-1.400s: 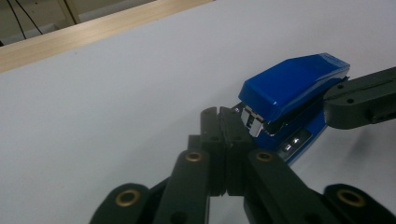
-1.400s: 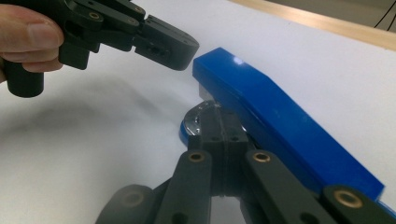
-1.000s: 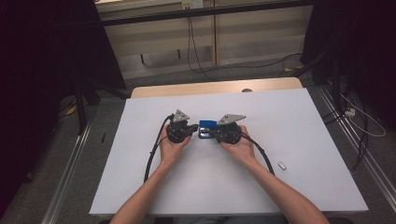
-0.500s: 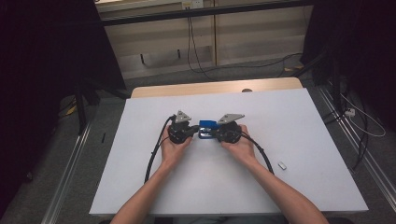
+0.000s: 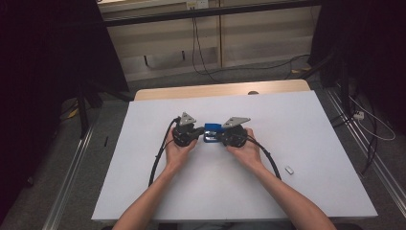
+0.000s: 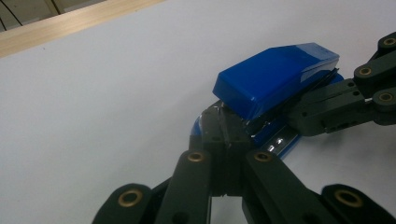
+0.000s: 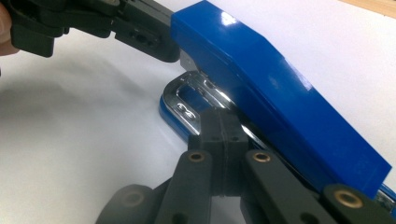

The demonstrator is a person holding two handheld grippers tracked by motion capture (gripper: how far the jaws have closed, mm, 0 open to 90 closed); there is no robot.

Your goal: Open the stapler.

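Grippers, stapler (image 5: 212, 132) barely shifted; fingers closed on both ends (axis left-right).

One camera looks down from above the table (image 5: 306, 124); two ride close, both facing the stapler (image 6: 275, 84).

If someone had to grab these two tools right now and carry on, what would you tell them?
Left gripper: jaws shut, tips pressed at one end of the blue stapler.
Right gripper: jaws shut, tips against the stapler's metal base.
The stapler sits mid-table on the white sheet, its top raised off its base.
A small silver piece lies apart, near the right forearm.
Probably left: finish working the stapler; I can't tell the aim.
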